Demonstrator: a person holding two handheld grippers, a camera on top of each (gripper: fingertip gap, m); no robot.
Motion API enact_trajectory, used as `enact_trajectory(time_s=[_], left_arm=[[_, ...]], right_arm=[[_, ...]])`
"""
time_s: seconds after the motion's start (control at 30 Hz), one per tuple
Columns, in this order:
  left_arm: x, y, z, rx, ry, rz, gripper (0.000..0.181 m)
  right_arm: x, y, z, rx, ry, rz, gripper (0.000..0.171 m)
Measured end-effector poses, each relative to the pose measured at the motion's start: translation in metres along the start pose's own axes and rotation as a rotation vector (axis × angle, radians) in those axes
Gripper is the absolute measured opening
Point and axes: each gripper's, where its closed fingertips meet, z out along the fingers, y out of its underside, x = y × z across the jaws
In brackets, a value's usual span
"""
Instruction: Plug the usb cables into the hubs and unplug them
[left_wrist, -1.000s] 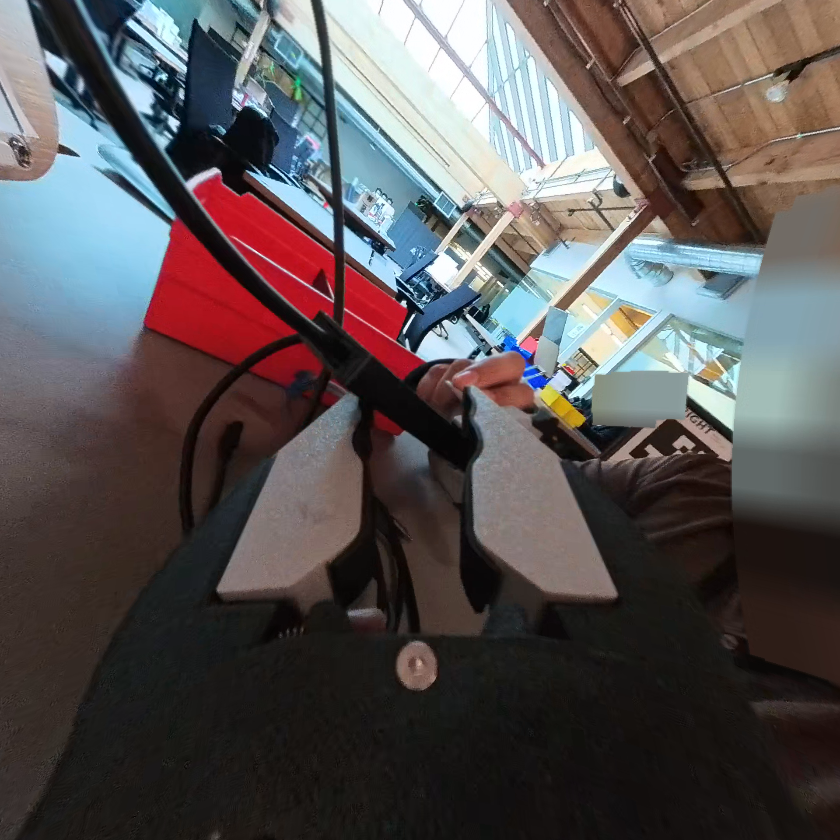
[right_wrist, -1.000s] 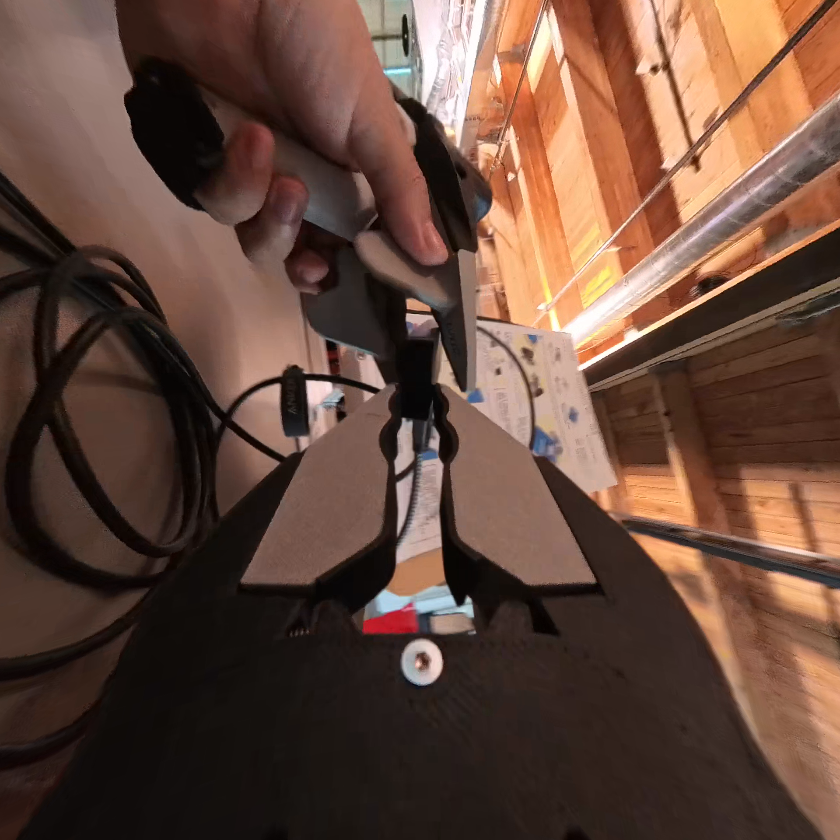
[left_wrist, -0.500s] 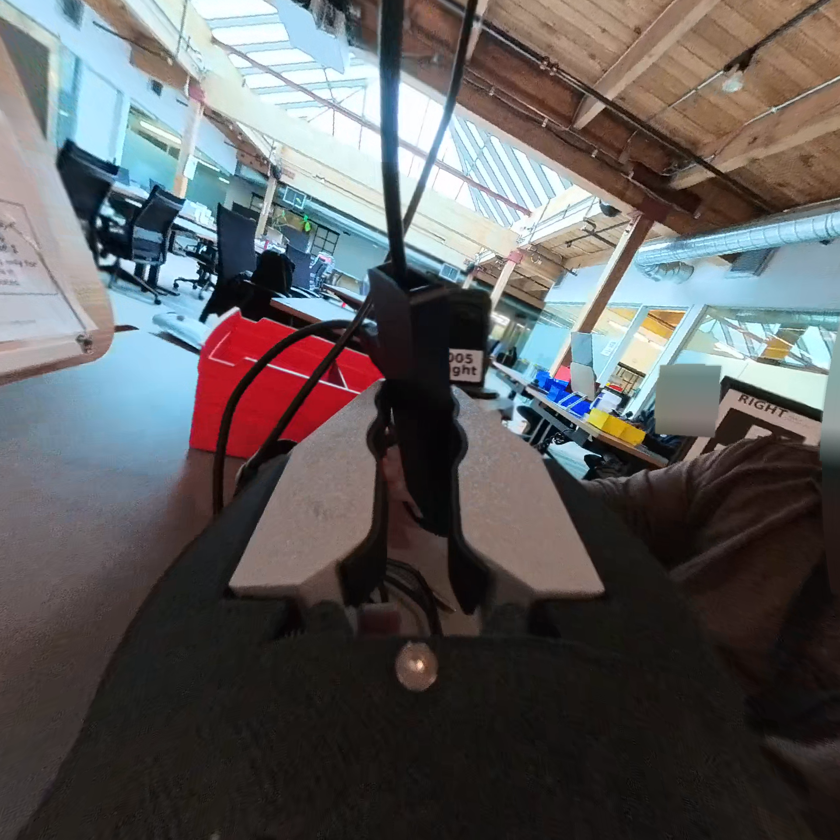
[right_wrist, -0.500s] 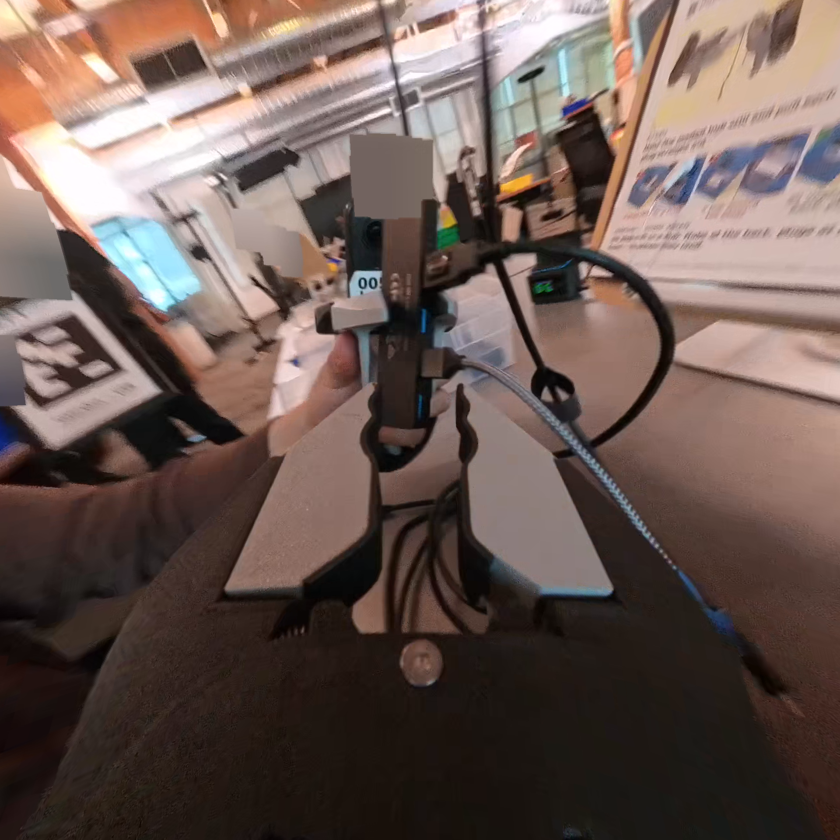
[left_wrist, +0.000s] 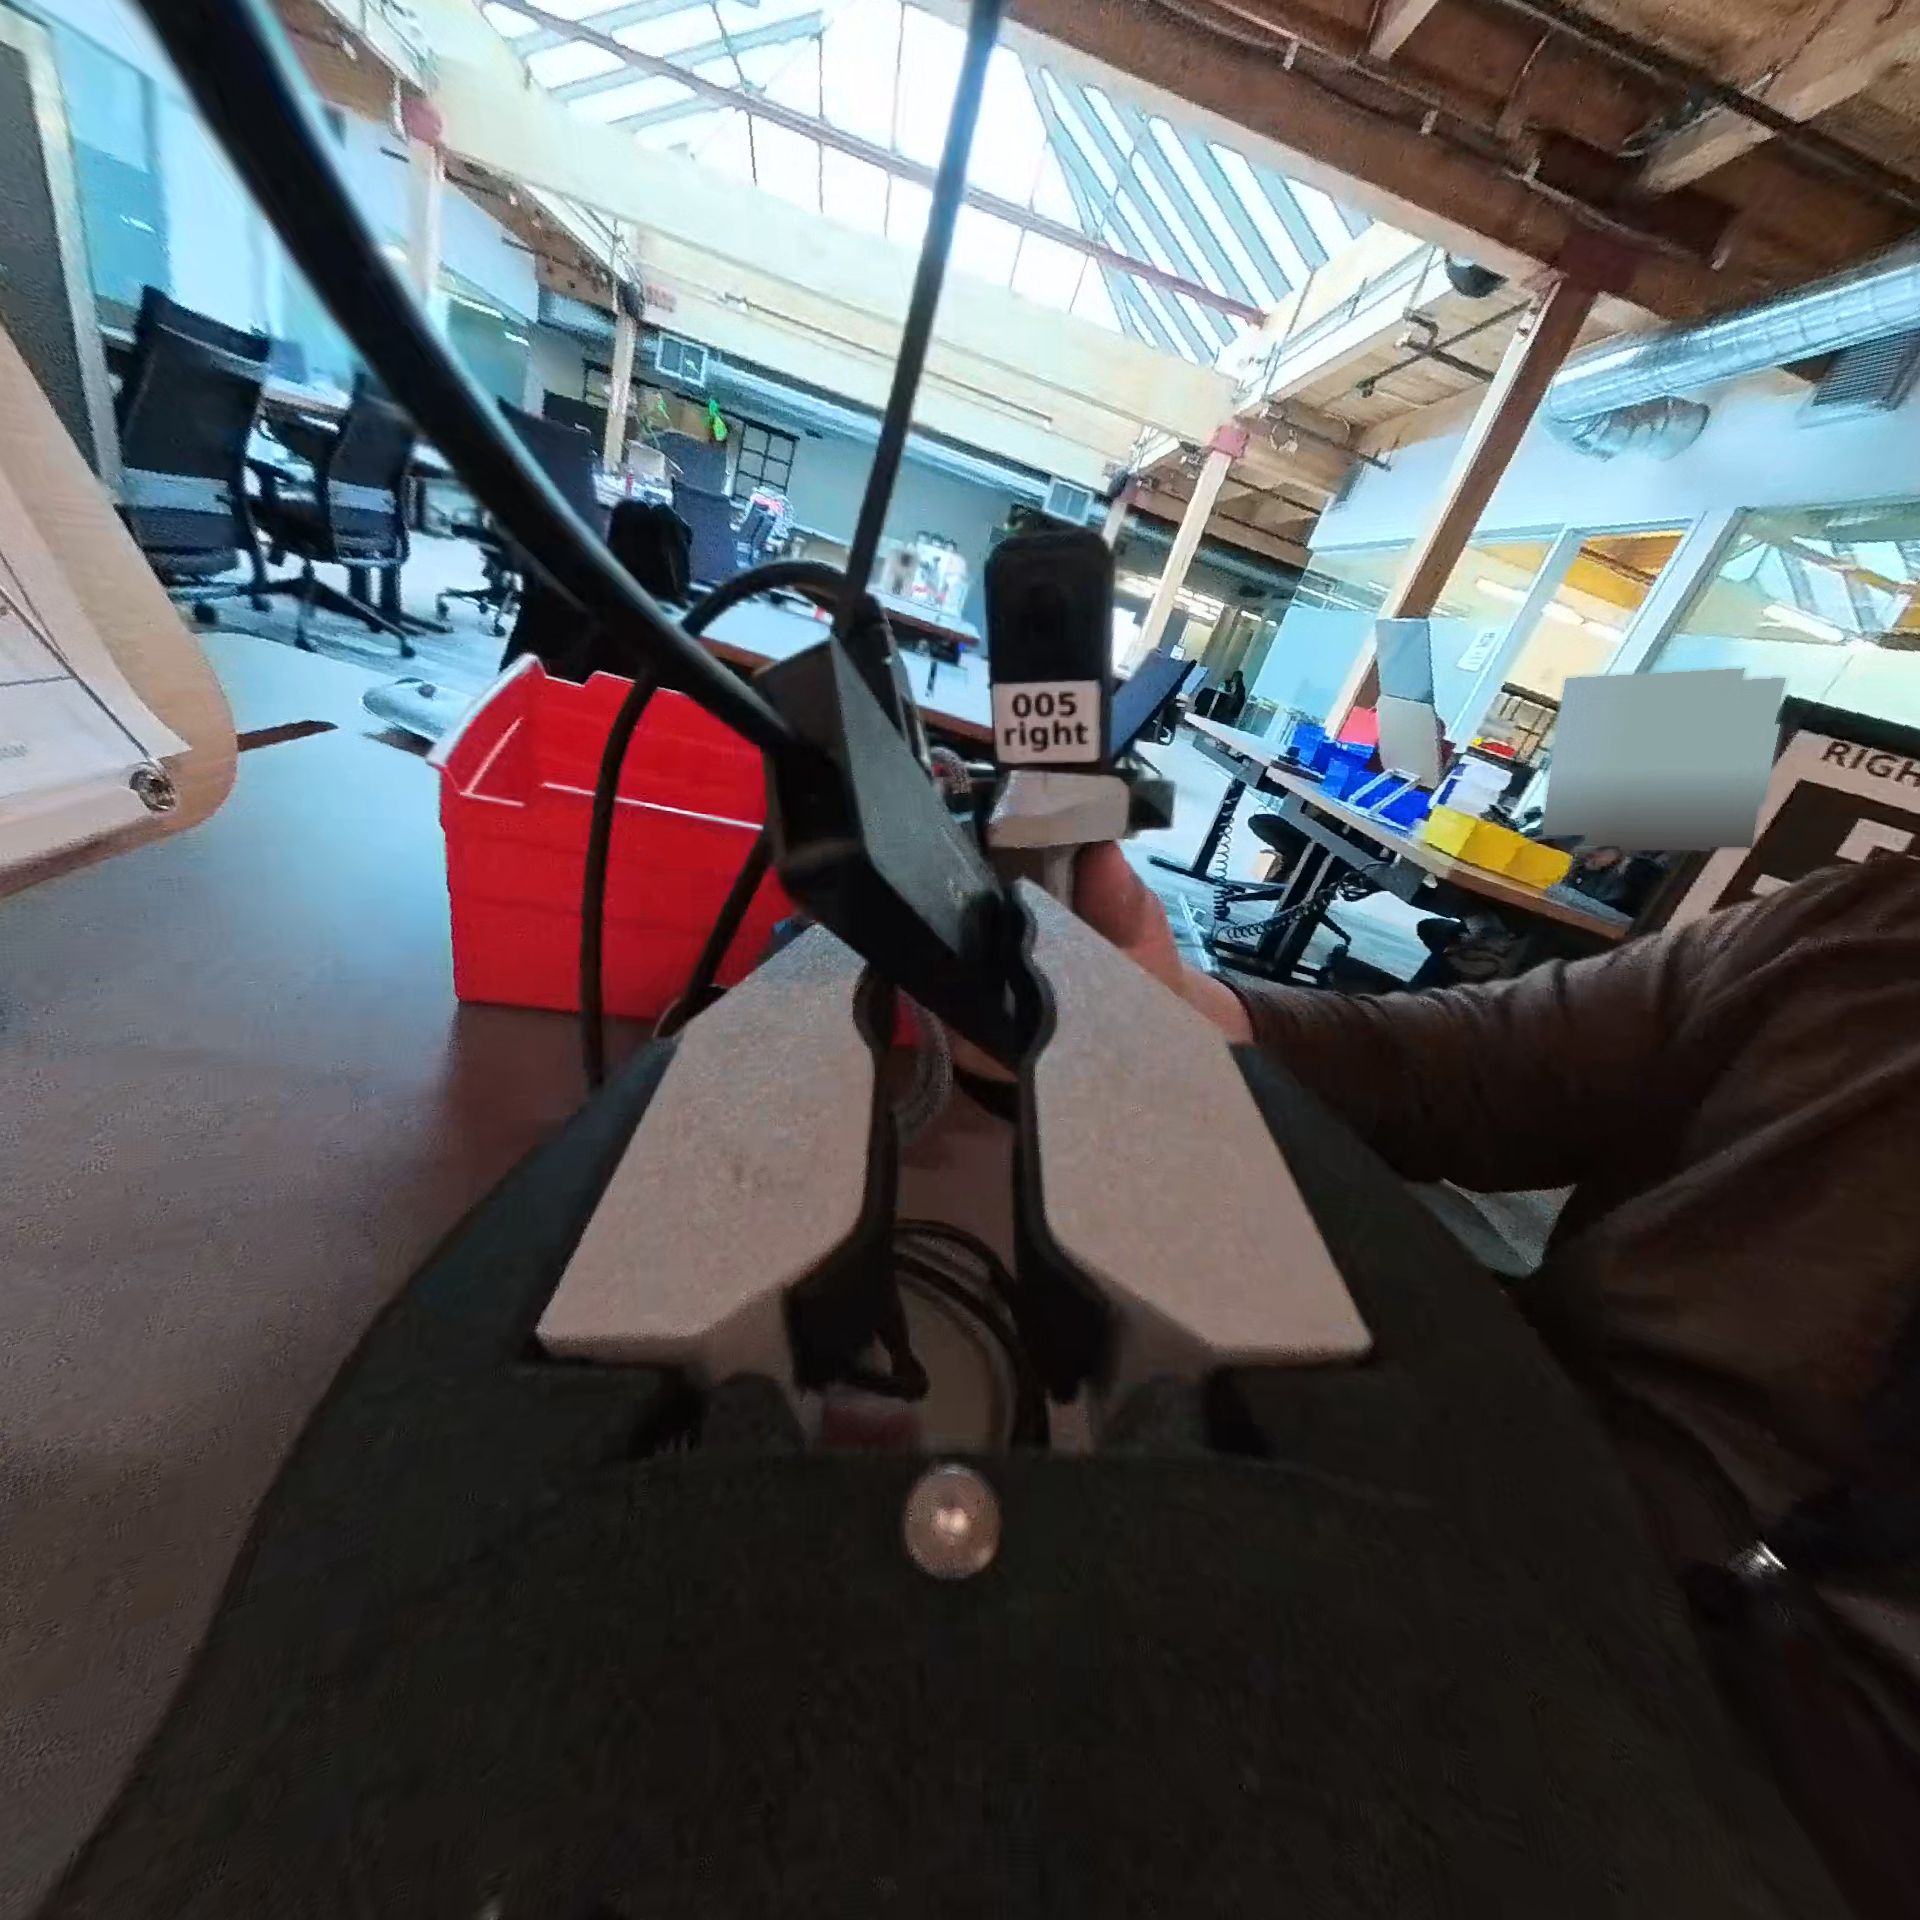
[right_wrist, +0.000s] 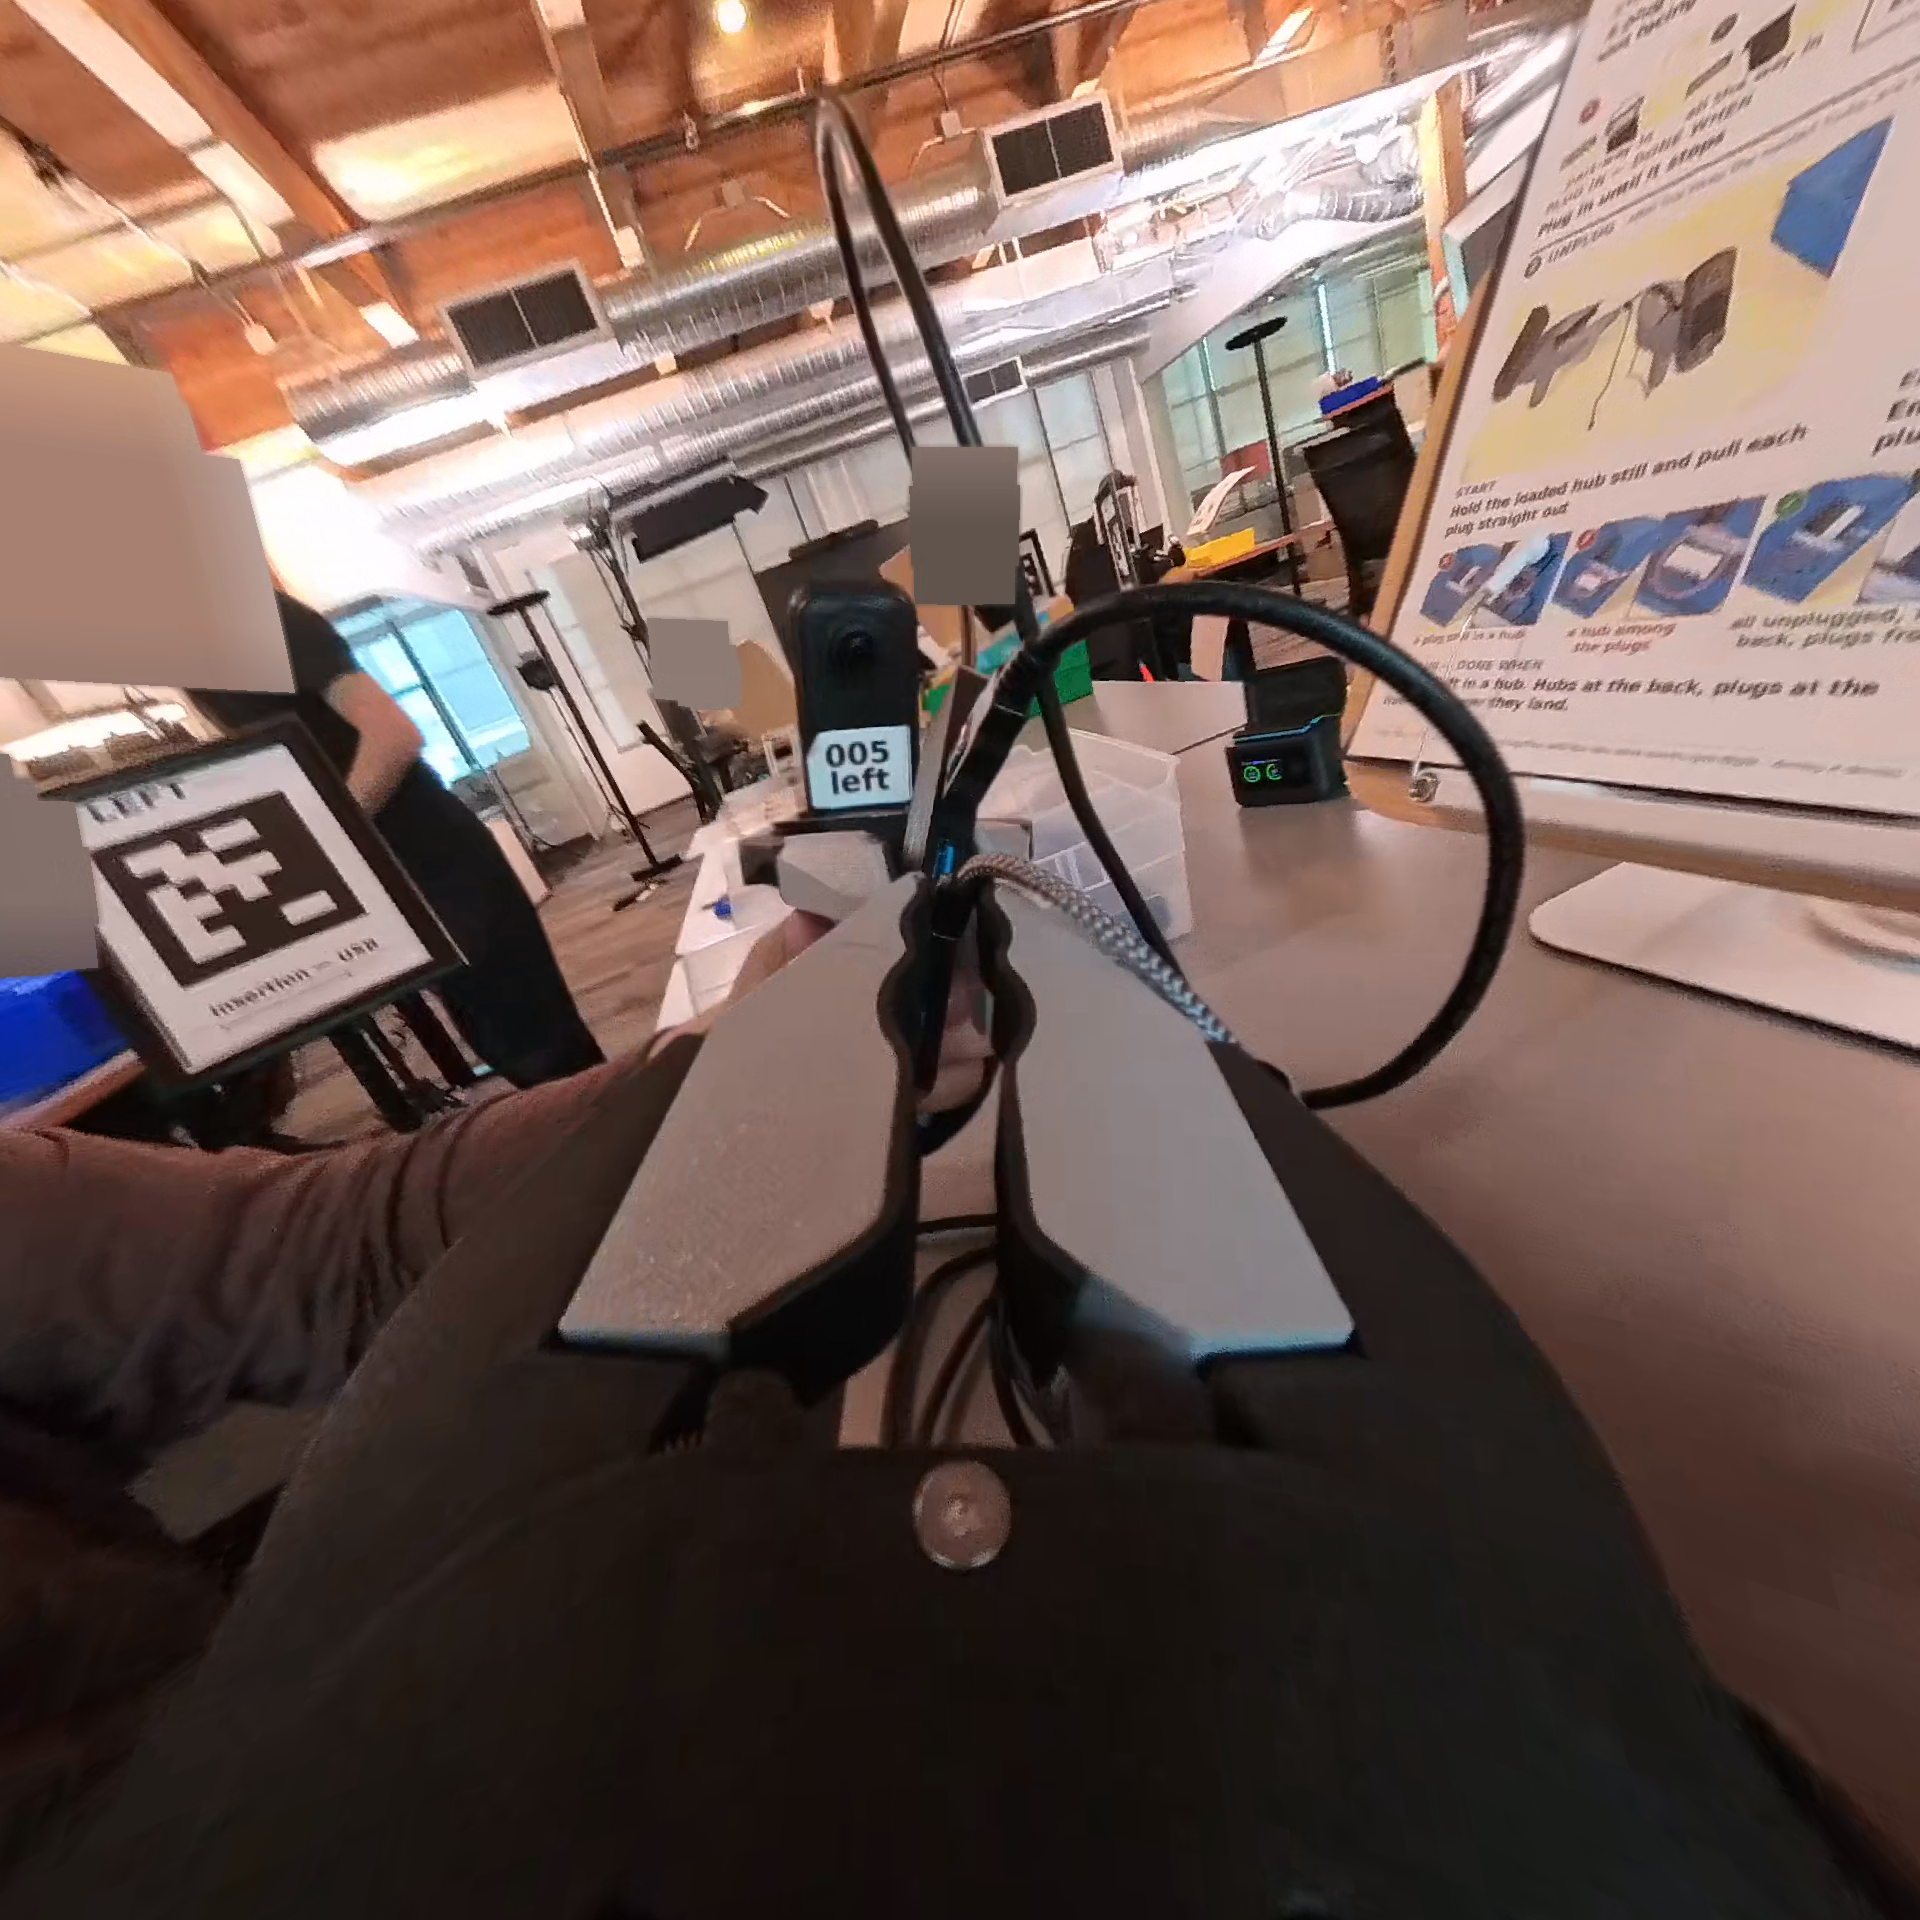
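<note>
Both grippers alike: left gripper (left_wrist: 951, 961) and right gripper (right_wrist: 951, 940) have matte black, rounded bodies, one silver screw (left_wrist: 951, 1524) centred on top, and two broad grey wedge fingers (right_wrist: 769, 1143) with black scalloped inner edges. Each carries a black camera with a white sticker (left_wrist: 1044, 719). The person wears long brown sleeves (left_wrist: 1558, 1049).

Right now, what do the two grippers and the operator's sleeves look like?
Both match: left gripper and right gripper have a textured black body, a silver centre screw and two flat grey fingers with black scalloped inner edges. Each carries a black camera with a white label. Sleeves are brown and long.
</note>
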Motion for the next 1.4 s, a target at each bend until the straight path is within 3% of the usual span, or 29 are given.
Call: enact_trajectory(time_s=[0.33, 0.6, 0.77, 1.4], left_arm=[[0.009, 0.021, 0.005, -0.119, 0.077, -0.037, 0.010], [0.006, 0.015, 0.007, -0.093, -0.004, 0.070, 0.009], [0.006, 0.003, 0.002, -0.010, 0.026, 0.005, 0.009], [0.009, 0.008, 0.009, -0.010, 0.046, -0.019, 0.009]], right_arm=[[-0.003, 0.001, 0.000, -0.043, -0.016, -0.017, 0.004], [-0.004, -0.003, -0.004, -0.036, -0.016, -0.050, 0.005], [-0.005, 0.002, -0.004, -0.062, -0.027, -0.082, 0.000], [-0.007, 0.003, -0.003, -0.075, -0.055, -0.060, 0.006]])
